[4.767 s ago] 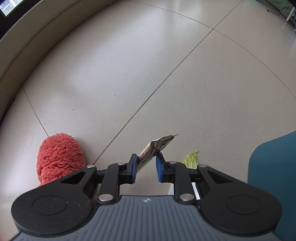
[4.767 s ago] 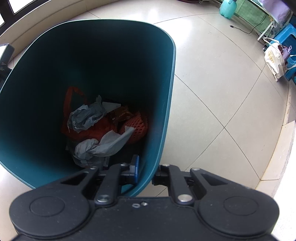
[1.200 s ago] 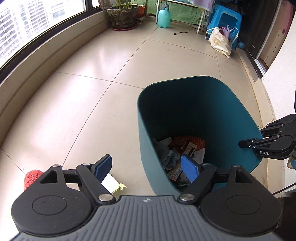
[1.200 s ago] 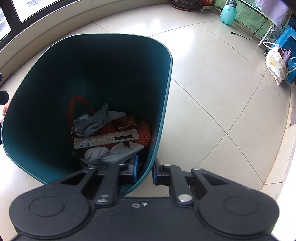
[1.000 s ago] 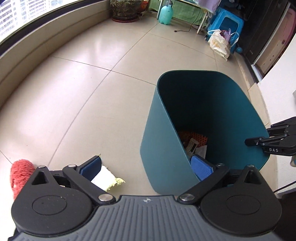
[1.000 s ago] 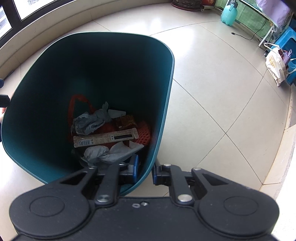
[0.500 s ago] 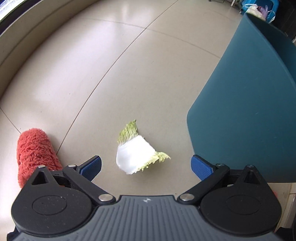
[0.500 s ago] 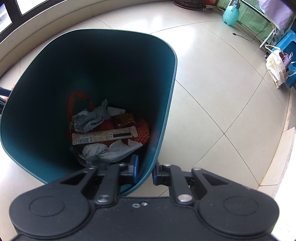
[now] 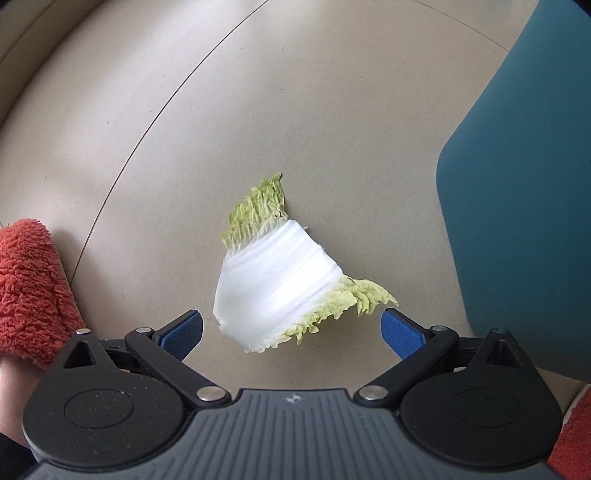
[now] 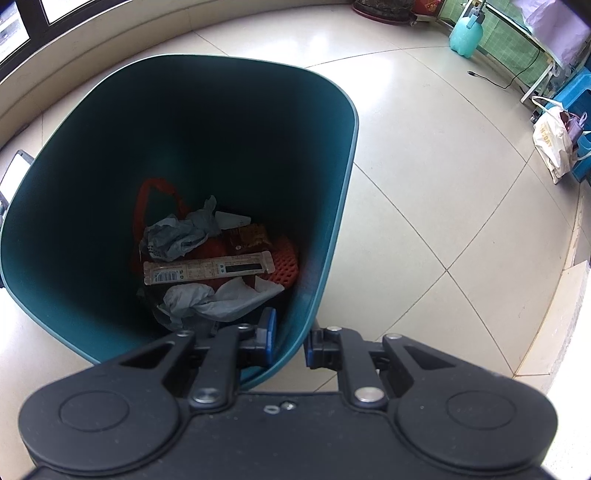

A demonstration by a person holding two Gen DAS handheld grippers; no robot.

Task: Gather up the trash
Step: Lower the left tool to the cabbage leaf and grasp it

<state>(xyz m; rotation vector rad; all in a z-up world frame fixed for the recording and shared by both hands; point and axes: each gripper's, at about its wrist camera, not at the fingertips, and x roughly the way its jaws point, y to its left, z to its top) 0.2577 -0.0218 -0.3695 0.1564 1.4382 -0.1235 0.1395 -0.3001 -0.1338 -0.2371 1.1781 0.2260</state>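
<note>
Your left gripper (image 9: 291, 334): pointed straight down at the floor, jaws spread wide, nothing between the blue pads (image 9: 183, 329). The pads stand to either side of the near edge of the cabbage leaf (image 9: 275, 275), clear of it.

Your right gripper (image 10: 290, 341): clamped on the near wall of the teal bin (image 10: 334, 206), one pad inside the rim, the other outside.

Cabbage leaf: one piece, white rib with frilled pale-green edges, lying flat on the beige tiled floor (image 9: 332, 122), just left of the bin's outer wall (image 9: 517, 192) in the left wrist view, not touching it.

Bin contents, seen from your right wrist camera: a long snack wrapper (image 10: 208, 271) with a barcode lying across the top; crumpled grey paper (image 10: 177, 236) behind it and another crumpled piece (image 10: 221, 299) in front; an orange foam net (image 10: 286, 264); a brown packet (image 10: 249, 236); red plastic (image 10: 147, 195).

Other items: a fuzzy red slipper (image 9: 27, 291) at the left edge beside your left gripper; far off on the floor, a turquoise spray bottle (image 10: 466, 33), a white bag (image 10: 552, 142), a black cable (image 10: 498, 83).
</note>
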